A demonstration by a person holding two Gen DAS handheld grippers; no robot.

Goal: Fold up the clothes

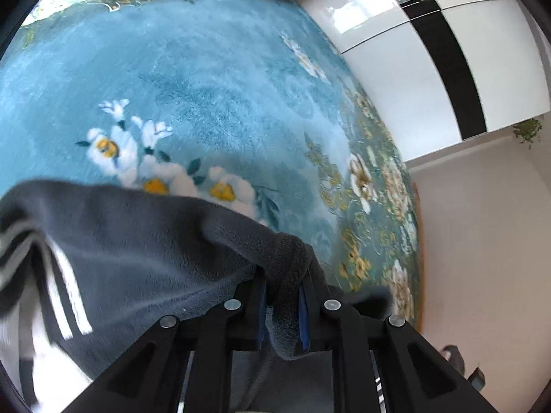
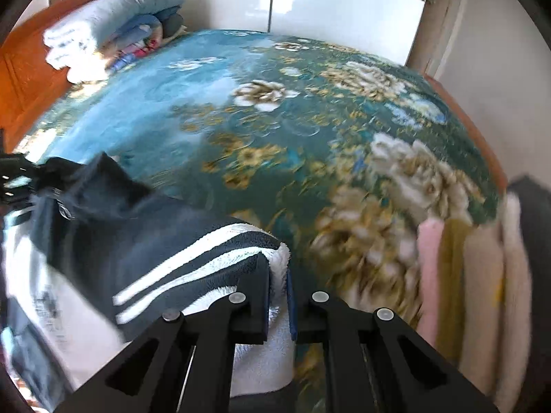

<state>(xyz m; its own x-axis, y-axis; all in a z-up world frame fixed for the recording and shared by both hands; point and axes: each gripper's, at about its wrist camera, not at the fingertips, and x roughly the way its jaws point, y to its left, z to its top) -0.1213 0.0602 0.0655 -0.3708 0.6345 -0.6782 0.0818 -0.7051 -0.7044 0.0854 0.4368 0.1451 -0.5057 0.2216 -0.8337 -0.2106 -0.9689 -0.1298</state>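
1. Left gripper: fingers clamped on a dark fleece fold of the garment.
2. Right gripper: fingers clamped on the garment's white fleece edge, beside the white stripes.
3. Garment: dark grey fleece, white stripes, white lining; stretched between both grippers above the blue floral bedspread.
4. Rolled bedding stacked at the far end against the wooden headboard.
5. Folded towels at the right edge, beside the bed.

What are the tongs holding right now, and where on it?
Both grip the dark fleece garment: left tongs pinch a bunched plain edge, right tongs the white-striped, white-lined edge.
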